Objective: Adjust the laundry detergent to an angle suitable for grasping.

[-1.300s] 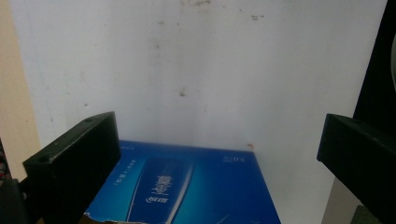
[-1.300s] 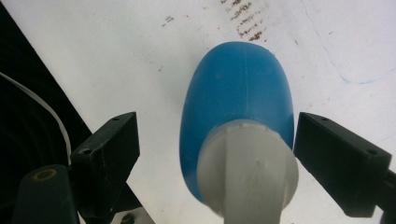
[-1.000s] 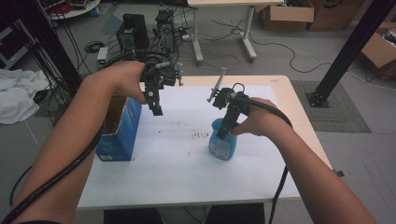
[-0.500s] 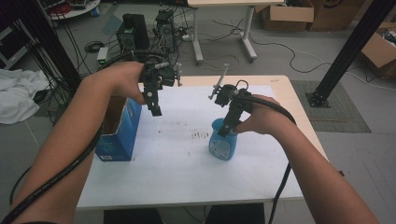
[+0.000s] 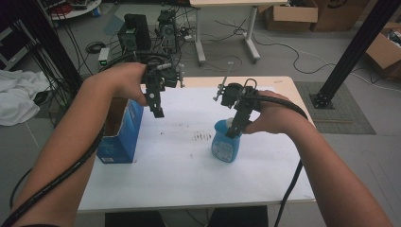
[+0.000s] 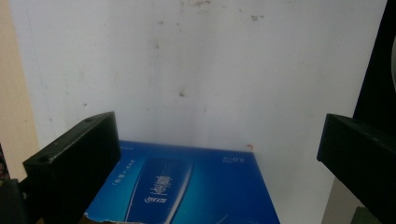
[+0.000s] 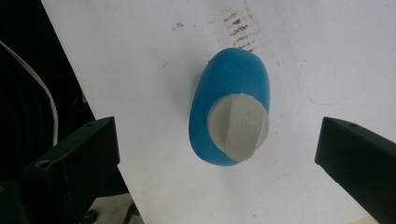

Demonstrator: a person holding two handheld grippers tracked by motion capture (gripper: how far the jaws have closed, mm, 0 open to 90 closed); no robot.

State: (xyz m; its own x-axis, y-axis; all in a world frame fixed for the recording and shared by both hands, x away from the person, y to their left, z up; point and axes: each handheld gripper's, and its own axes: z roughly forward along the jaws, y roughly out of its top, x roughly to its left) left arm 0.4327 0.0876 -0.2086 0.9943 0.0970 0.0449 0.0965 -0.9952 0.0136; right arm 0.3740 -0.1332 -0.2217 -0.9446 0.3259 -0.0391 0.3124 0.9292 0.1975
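The rounded blue plastic bottle with a grey cap stood upright on the white bench. Directly above it hung the right hand-held gripper, jaws wide apart, empty. Well left of the bottle, the left hand-held gripper gaped empty beside an open blue cardboard box.

Dim, bluish room around my table, white top the brightest patch, faint shadows, my jaws soft and blurred up close, overhead picture grainy

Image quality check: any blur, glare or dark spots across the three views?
High view: dim, soft, no glare on the white tabletop. Left gripper view: blue cardboard box slightly blurred. Right gripper view: blue plastic bottle with grey cap fairly sharp, evenly lit, the near jaws soft.
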